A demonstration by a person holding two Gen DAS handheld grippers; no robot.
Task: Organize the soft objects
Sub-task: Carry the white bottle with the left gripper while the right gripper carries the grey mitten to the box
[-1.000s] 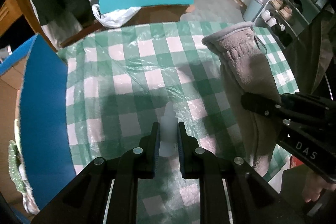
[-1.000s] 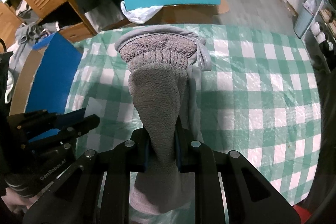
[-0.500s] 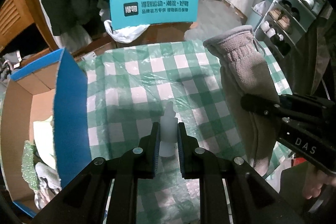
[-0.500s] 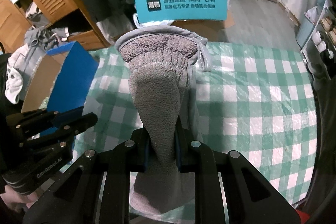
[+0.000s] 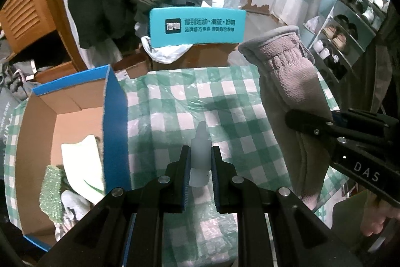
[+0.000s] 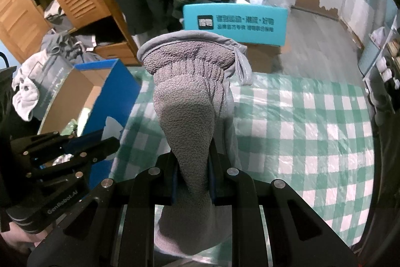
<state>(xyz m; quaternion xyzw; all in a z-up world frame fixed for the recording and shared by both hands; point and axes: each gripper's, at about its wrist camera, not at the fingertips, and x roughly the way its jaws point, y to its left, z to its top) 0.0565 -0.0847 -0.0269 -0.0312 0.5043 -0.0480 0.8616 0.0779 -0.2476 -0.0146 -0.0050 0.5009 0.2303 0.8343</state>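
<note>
Left wrist view. My left claw (image 5: 199, 162) is clenched on a small white plastic piece (image 5: 200, 154), which stands upright between the jaws and pokes out ahead of them. Below and ahead of the claw lies the green checked tablecloth (image 5: 175, 101). To the claw's left, just beside it, stands the open blue cardboard box (image 5: 115, 121); white and green soft items (image 5: 75, 167) already lie inside. To the claw's right, my right claw (image 5: 310, 121) holds the grey fleece glove (image 5: 292, 81) with its cuff uppermost.

Right wrist view. My right claw (image 6: 192, 167) is grasping the grey fleece glove (image 6: 187, 101) by its narrow end. The glove rises straight ahead of the jaws, cuff up and clear of the cloth; its other end hangs below the claw. The blue box (image 6: 112, 91) sits ahead and to the left, and the left claw (image 6: 100, 144) is low at the left, between me and the box.

Judgement: step in hand is carrying the glove to the box. The next move calls for swinging the right claw left over the box's near wall, lowering, then releasing. The left claw stands in that path and may need to give way.

Pose: both claws point forward, roughly level, side by side.
</note>
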